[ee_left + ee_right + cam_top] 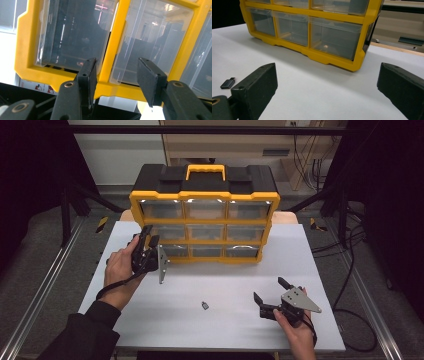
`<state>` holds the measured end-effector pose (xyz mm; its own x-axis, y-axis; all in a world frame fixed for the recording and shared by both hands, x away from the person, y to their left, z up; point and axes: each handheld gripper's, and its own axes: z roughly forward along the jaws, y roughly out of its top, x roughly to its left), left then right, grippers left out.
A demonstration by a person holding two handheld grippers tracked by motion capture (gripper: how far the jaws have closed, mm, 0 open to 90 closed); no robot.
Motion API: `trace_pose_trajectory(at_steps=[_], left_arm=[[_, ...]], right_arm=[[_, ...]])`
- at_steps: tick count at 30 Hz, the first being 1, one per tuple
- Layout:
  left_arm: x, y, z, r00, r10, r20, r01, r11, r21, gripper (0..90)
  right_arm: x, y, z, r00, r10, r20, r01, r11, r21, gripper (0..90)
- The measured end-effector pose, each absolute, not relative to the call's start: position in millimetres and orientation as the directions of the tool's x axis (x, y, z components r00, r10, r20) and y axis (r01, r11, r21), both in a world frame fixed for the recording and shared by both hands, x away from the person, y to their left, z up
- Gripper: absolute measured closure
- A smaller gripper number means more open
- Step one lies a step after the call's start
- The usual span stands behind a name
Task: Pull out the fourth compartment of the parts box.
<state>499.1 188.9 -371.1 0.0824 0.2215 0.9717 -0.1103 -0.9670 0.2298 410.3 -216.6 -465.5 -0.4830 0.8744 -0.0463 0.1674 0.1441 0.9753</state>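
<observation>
At the left of the high view, the person's left hand (pixel 120 267) holds the left gripper (pixel 148 236) up against the lower left corner of the yellow and black drawer cabinet (pixel 205 185), which stands at the far middle of the white counter (pixel 300 250). The cabinet's front shows 3 rows of 3 clear drawers. In the left gripper view the 2 black fingers (pixel 87 75) stand partly spread, apart from each other, right in front of the yellow frame; between them sit a yellow upright bar of the frame and the edge of a clear drawer (pixel 147 42). Whether the pads press on anything cannot be told; nothing looks pinched.

Nearer the person, about mid-counter, a small dark adapter-like piece (pixel 204 305) lies alone, well apart from the cabinet and from both grippers.

At the right, the right hand (pixel 295 330) holds the right gripper (pixel 270 292) low over the counter, aimed toward the cabinet. Its fingers (pixel 254 87) are spread wide with only bare counter between them, and the small dark piece shows just beyond the left one
</observation>
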Motion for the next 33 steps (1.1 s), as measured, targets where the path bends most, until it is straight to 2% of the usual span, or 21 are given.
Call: trace_pose_trajectory(at_steps=[7, 15, 21, 30, 33], left_arm=[[504.9, 189.4, -378.1, 0.061, 0.158, 0.986, -0.111, -0.98, 0.164, 57.0], [509.8, 189.3, -380.5, 0.044, 0.161, 0.986, -0.118, -0.979, 0.165, 59.7], [517.3, 186.4, -384.4, 0.034, 0.113, 0.993, -0.115, -0.987, 0.116, 61.6], [524.4, 190.2, -387.8, 0.027, 0.107, 0.994, -0.096, -0.989, 0.109, 64.5], [525.7, 190.6, -388.6, 0.017, 0.105, 0.994, -0.102, -0.989, 0.107, 67.8]], right_arm=[[411.0, -216.4, -465.7, -0.482, 0.875, -0.044, 0.17, 0.143, 0.975, 3.3], [411.5, -216.2, -466.1, -0.484, 0.874, -0.048, 0.169, 0.147, 0.975, 3.3], [411.8, -217.8, -466.1, -0.481, 0.876, -0.041, 0.172, 0.14, 0.975, 3.4], [411.5, -218.0, -465.9, -0.48, 0.876, -0.041, 0.171, 0.14, 0.975, 3.4], [411.4, -219.0, -465.8, -0.477, 0.878, -0.039, 0.172, 0.137, 0.976, 3.4]])
